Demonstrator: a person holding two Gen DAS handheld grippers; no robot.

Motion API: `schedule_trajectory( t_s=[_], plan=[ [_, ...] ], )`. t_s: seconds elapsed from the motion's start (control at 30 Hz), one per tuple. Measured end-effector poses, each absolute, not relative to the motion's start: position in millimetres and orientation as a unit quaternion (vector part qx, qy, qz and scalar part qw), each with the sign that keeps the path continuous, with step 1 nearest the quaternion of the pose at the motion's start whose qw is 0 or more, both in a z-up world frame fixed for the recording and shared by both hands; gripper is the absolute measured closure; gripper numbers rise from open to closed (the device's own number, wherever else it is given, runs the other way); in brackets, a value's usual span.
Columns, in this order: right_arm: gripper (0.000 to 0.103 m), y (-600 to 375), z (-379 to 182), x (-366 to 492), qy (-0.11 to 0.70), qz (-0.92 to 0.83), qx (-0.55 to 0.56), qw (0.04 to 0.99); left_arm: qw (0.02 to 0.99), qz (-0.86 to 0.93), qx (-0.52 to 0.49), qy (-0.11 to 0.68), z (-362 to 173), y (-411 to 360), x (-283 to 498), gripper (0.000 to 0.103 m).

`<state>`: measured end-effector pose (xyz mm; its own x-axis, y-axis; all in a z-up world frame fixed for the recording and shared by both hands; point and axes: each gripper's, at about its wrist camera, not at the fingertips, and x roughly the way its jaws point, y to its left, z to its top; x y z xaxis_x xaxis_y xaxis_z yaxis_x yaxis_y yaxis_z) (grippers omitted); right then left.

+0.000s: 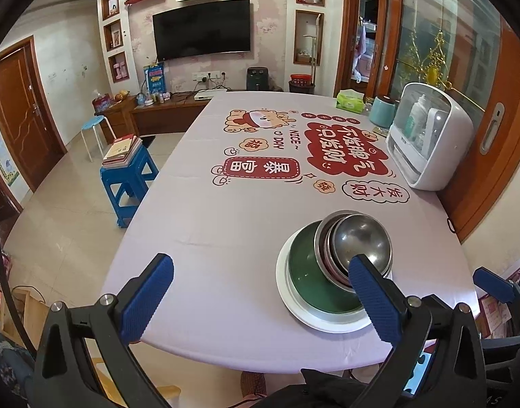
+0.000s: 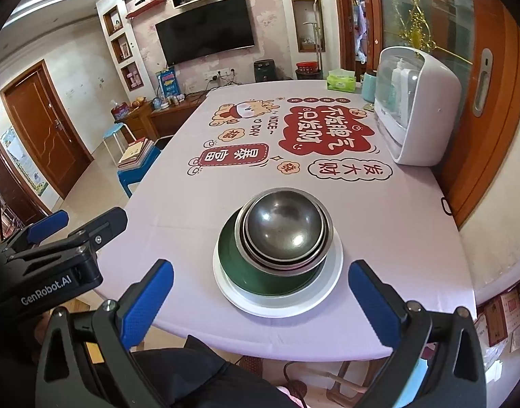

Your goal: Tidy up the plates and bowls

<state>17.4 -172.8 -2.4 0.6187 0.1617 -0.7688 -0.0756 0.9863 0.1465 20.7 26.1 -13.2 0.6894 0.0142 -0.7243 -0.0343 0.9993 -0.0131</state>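
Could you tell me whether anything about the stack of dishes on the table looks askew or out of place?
Yes: the nested steel bowls sit off-centre and tilted in the green bowl, towards its far right rim. The white plate beneath lies flat near the table's front edge. Nothing is spilled.

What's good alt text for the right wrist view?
Nested steel bowls sit in a green bowl on a white plate, near the table's front edge. The right tongs frame it, open and empty.
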Motion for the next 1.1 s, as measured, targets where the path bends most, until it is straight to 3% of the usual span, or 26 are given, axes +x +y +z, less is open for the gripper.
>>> schedule_trajectory(
  t_s=[1.1],
  plan=[
    [0.0,-173,-6,31,0.439,0.076,0.048,0.894,0.917,0.022,-0.019,0.397,-16,24,28,0.001]
  ],
)
